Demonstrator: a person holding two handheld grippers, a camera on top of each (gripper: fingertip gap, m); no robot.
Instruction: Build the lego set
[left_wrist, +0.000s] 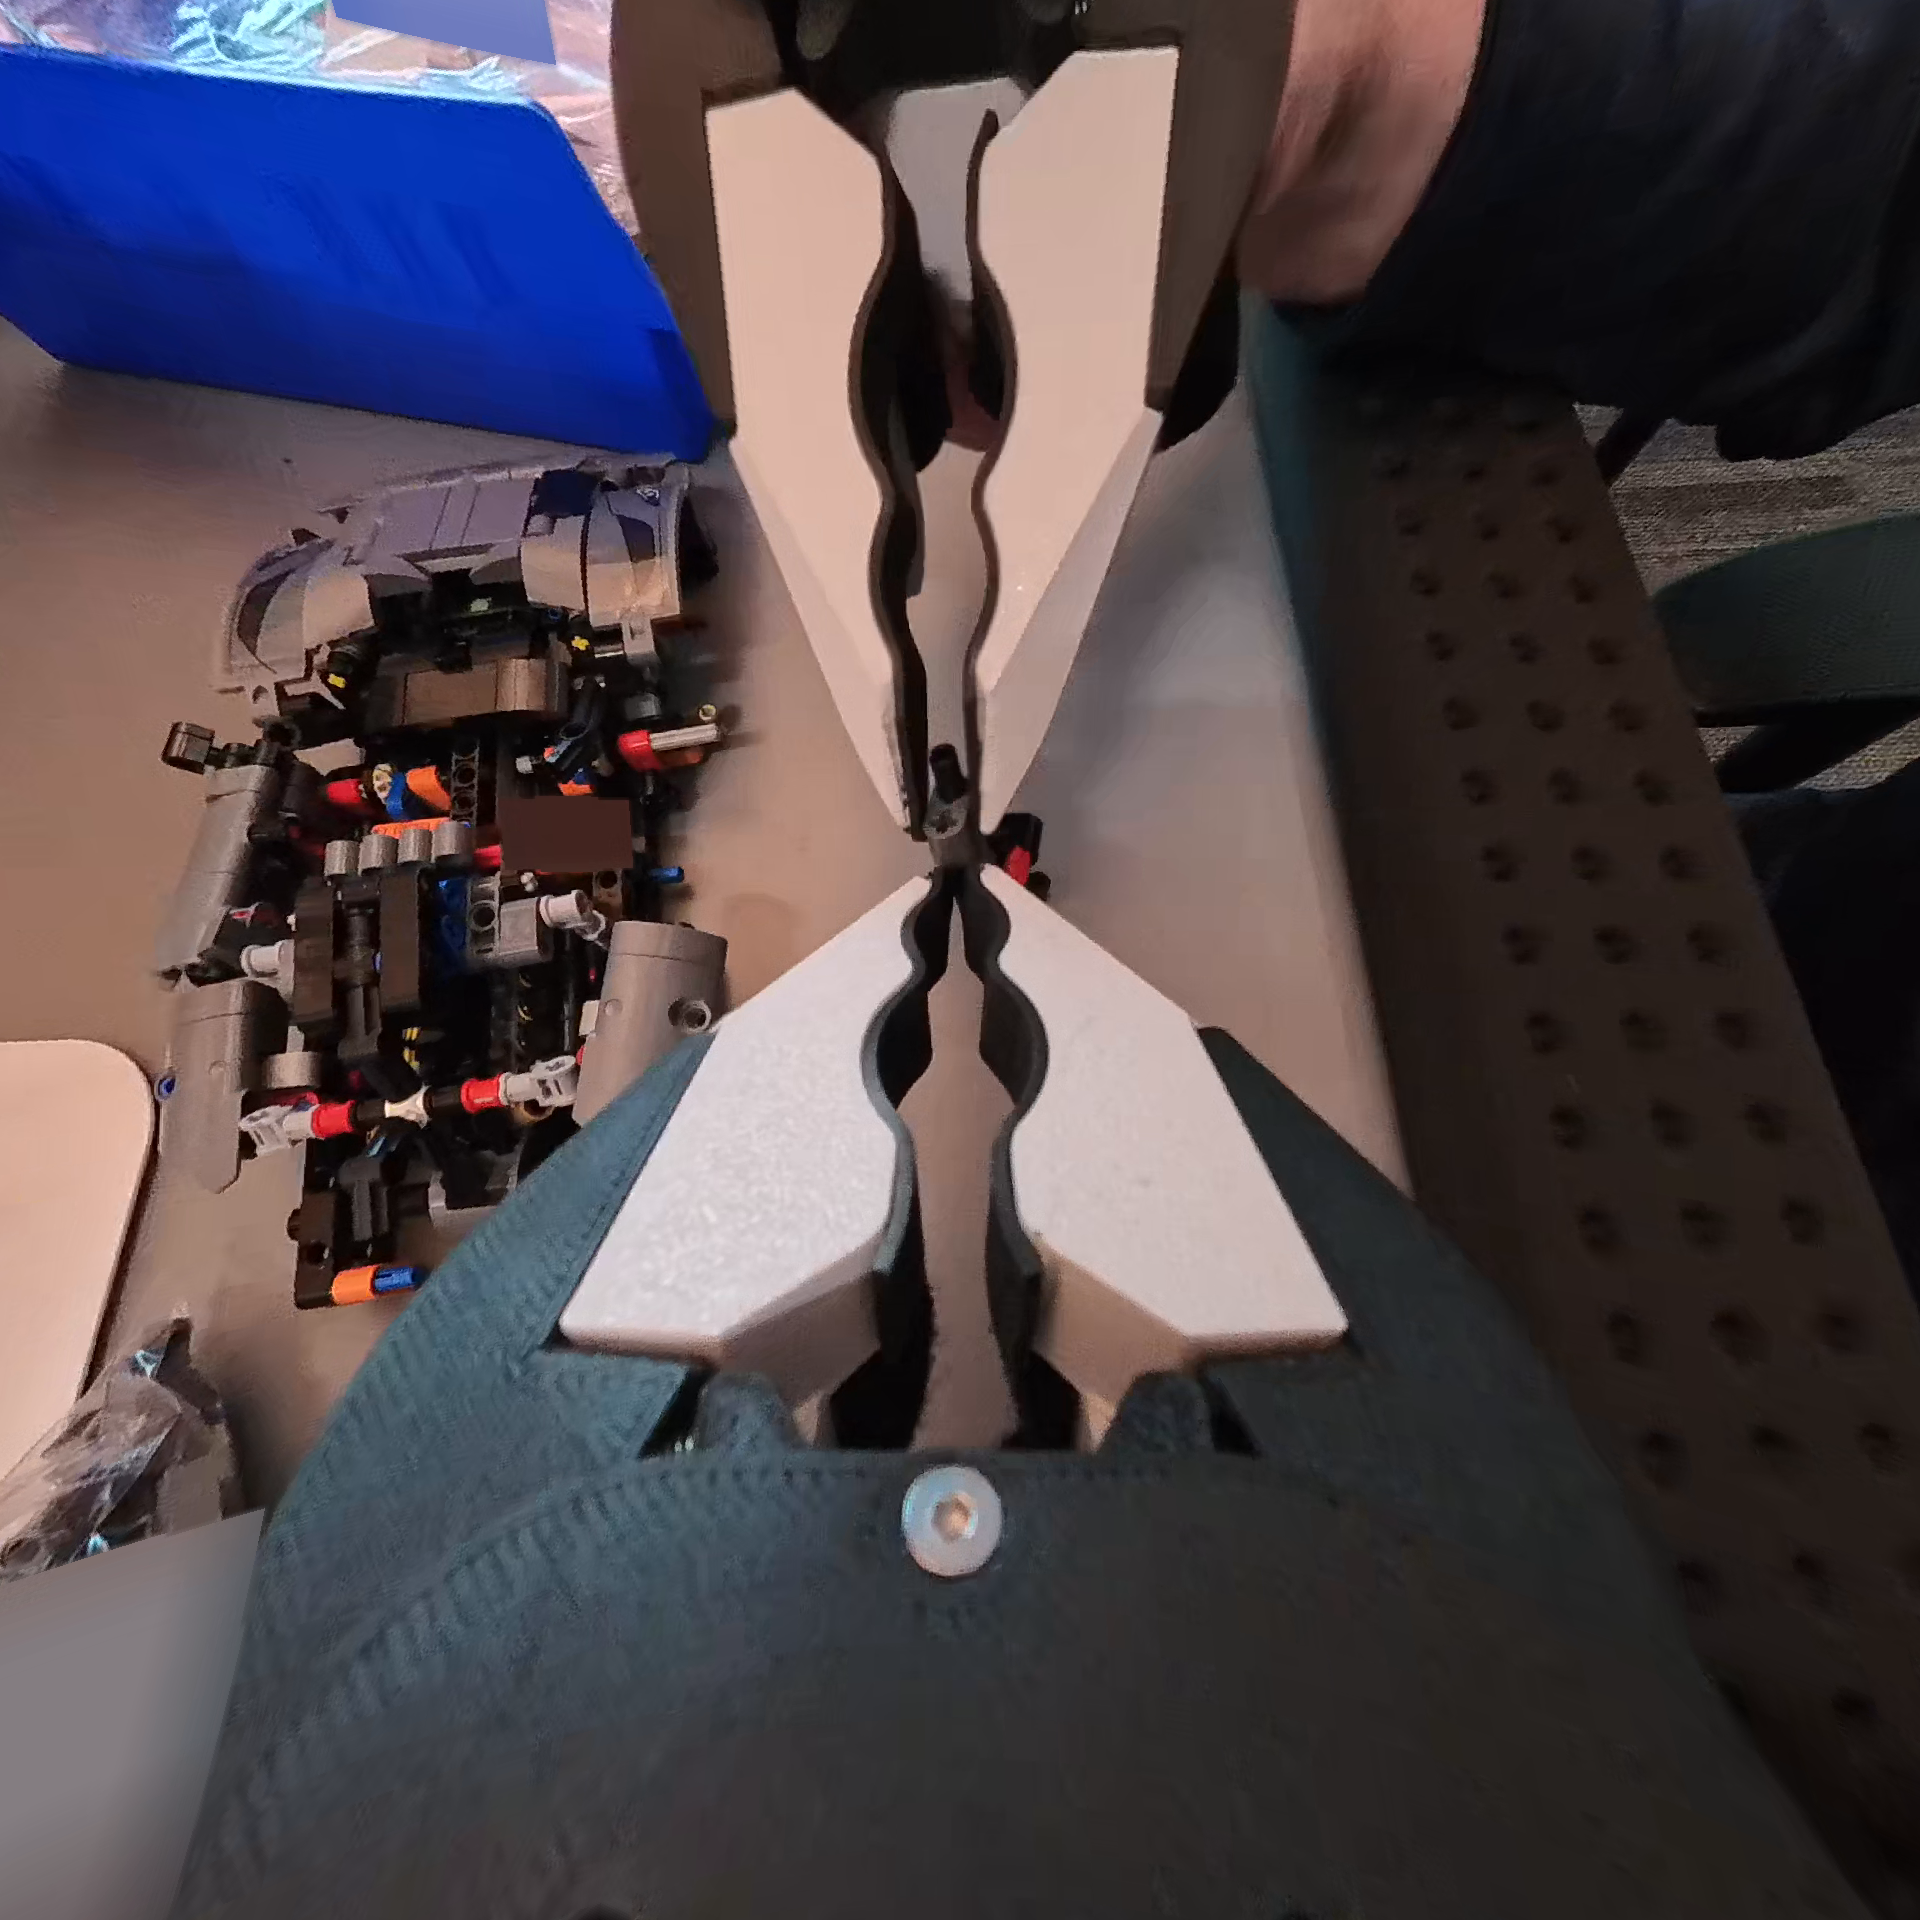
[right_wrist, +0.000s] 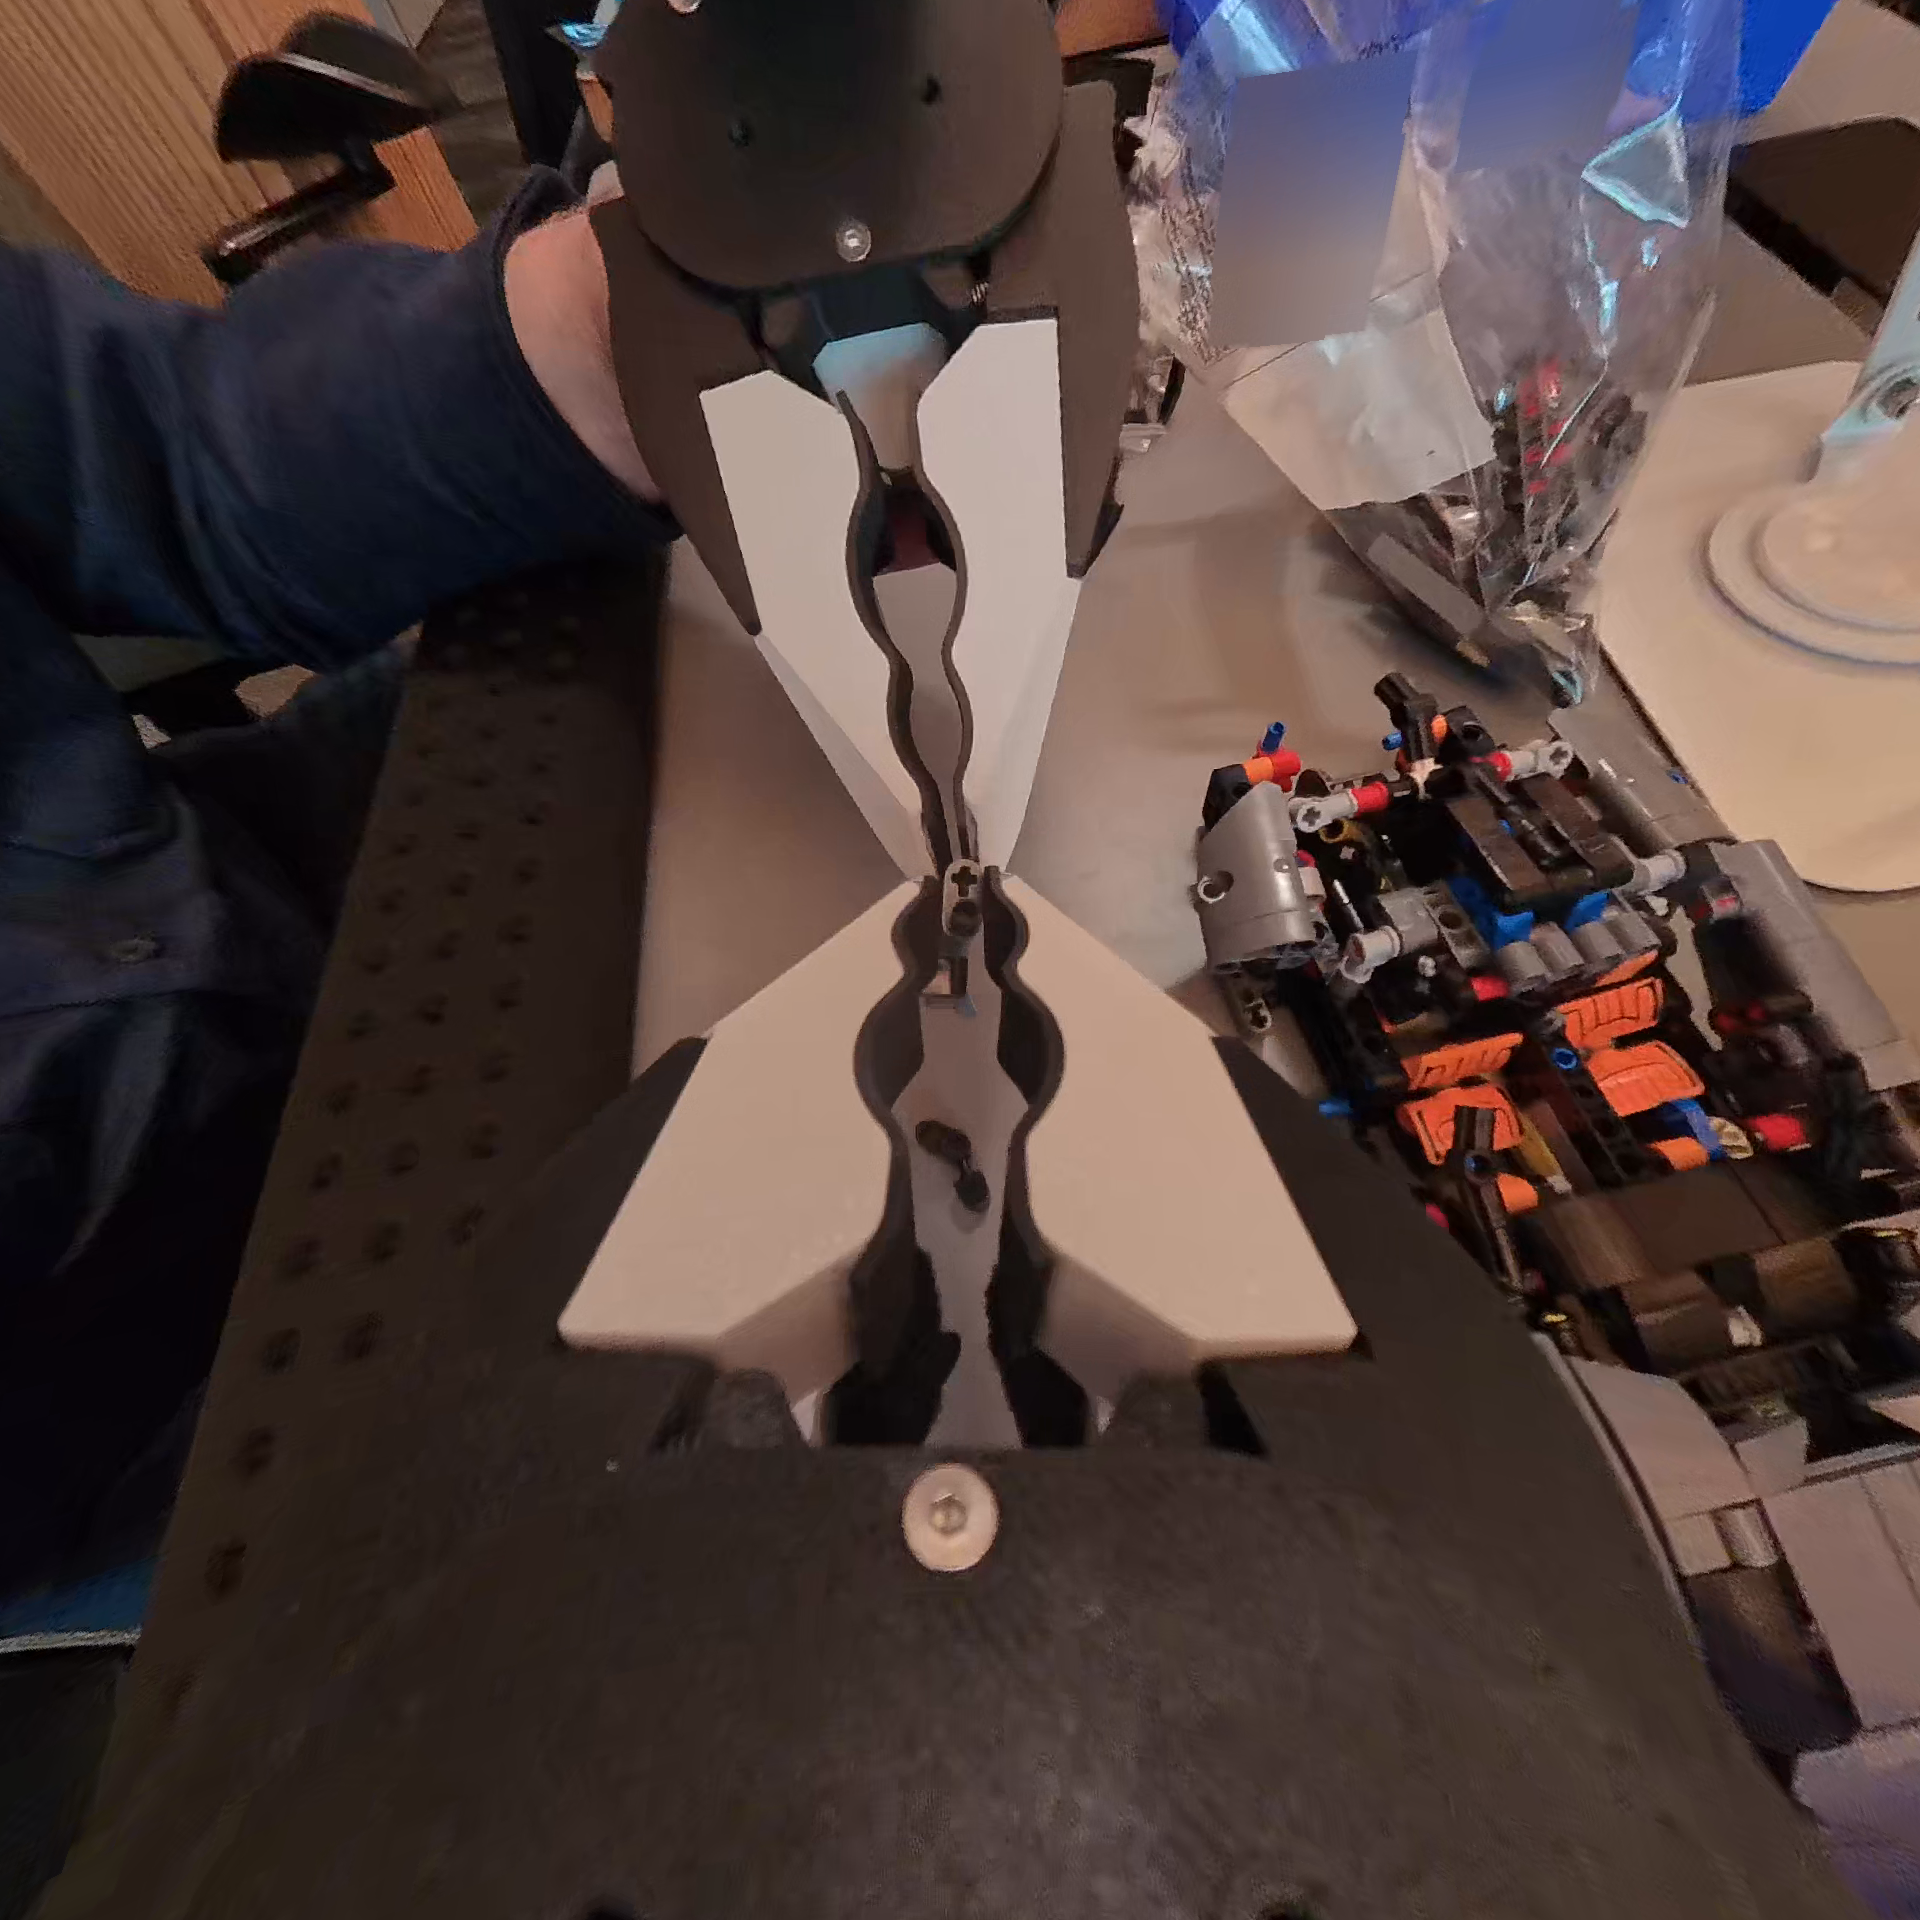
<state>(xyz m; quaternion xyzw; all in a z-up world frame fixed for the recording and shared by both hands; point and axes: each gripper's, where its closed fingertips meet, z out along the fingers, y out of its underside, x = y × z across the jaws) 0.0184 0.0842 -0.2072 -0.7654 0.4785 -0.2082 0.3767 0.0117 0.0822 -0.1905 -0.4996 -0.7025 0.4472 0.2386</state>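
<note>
Left wrist view has the left tongs (left_wrist: 951, 883) tip to tip with the right tongs (left_wrist: 940, 821), both pinching a small grey connector piece (left_wrist: 948, 821) held above the desk (left_wrist: 1174, 727). Right wrist view shows the same piece (right_wrist: 962, 902) nipped at the tips of the right tongs (right_wrist: 961, 914), the left tongs (right_wrist: 951, 831) opposite. The half-built lego car (left_wrist: 436, 883) lies on the desk beside them, near a blue box (left_wrist: 312, 239) and a clear bag of parts (right_wrist: 1475, 343)

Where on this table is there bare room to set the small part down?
Bare table lies between the meeting grippers and the model, and a strip between model and blue box in the left view. Crowded: around the bag beyond the model.
</note>
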